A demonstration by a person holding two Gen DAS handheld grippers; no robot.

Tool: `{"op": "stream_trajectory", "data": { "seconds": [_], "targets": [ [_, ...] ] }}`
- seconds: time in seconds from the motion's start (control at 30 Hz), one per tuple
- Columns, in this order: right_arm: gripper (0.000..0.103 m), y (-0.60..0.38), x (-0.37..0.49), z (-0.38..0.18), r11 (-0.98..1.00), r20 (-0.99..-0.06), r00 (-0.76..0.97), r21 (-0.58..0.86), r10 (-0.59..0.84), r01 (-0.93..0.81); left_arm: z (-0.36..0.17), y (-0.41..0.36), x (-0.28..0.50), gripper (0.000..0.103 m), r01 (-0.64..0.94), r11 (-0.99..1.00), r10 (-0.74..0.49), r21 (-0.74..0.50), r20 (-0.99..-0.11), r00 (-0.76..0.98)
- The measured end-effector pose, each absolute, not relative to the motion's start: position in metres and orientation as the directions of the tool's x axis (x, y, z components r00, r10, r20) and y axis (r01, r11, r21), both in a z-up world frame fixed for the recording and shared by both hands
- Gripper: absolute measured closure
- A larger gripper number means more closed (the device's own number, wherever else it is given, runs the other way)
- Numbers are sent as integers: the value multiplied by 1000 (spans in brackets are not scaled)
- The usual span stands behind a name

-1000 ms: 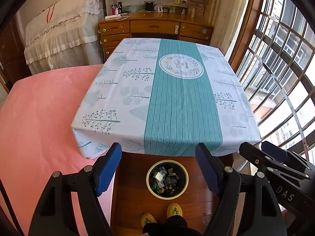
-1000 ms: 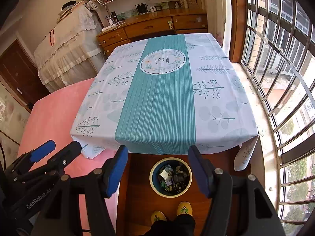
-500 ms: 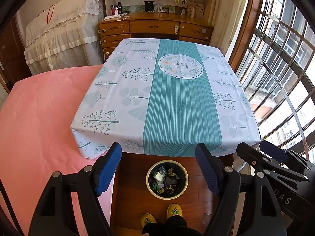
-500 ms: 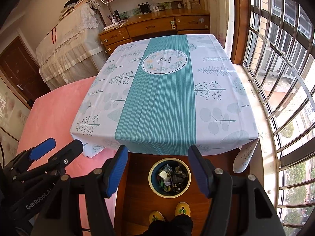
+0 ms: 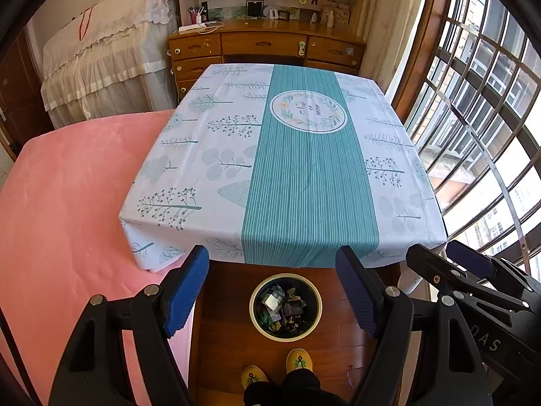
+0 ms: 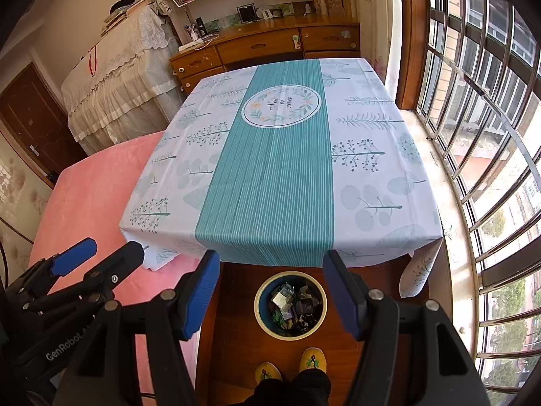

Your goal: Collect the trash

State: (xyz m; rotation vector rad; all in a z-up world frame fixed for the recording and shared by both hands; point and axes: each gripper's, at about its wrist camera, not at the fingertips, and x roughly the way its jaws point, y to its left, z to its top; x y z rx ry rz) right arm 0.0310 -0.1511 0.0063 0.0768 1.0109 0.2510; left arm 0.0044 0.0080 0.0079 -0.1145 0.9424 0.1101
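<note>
While both tools hang high over the floor, the left black two-finger gripper with blue pads (image 5: 272,287) stands wide apart and carries nothing, and the right black two-finger gripper with blue pads (image 6: 270,291) is spread just as wide, empty too. Look straight down between either pair of pads: the round dark bin with the pale yellow rim (image 5: 285,330) sits on the brown wooden floor (image 6: 233,348), well below the fingertips and a touch nearer the person than they are. Inside it lies a heap of crumpled wrappers and scraps (image 6: 292,306), so the trash looks gathered already.

Just behind the bin, the person's yellow embroidered slippers (image 6: 312,365) point toward it. Ahead of and beyond both grippers stretches the white tablecloth with a teal striped runner and leafy prints (image 5: 280,169), and no litter shows on it in either view. Off to the left side spreads the pink blanket (image 5: 67,203), likewise with no scrap visible.

My read: the collecting appears finished or nearly so, with nothing left in sight to pick up.
</note>
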Motion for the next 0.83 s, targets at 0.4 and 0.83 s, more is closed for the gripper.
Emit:
{"op": "stream_trajectory", "data": {
  "seconds": [0.4,0.83],
  "targets": [
    [39,-154,32,5,966,-829,499,187,252,-177,3,6,3,27,-151,987,49,-47,-817,574],
    [39,-154,32,3,964,-830,494,191,258,-182,2,4,0,27,-159,986,53,-46,-822,567]
  ]
}}
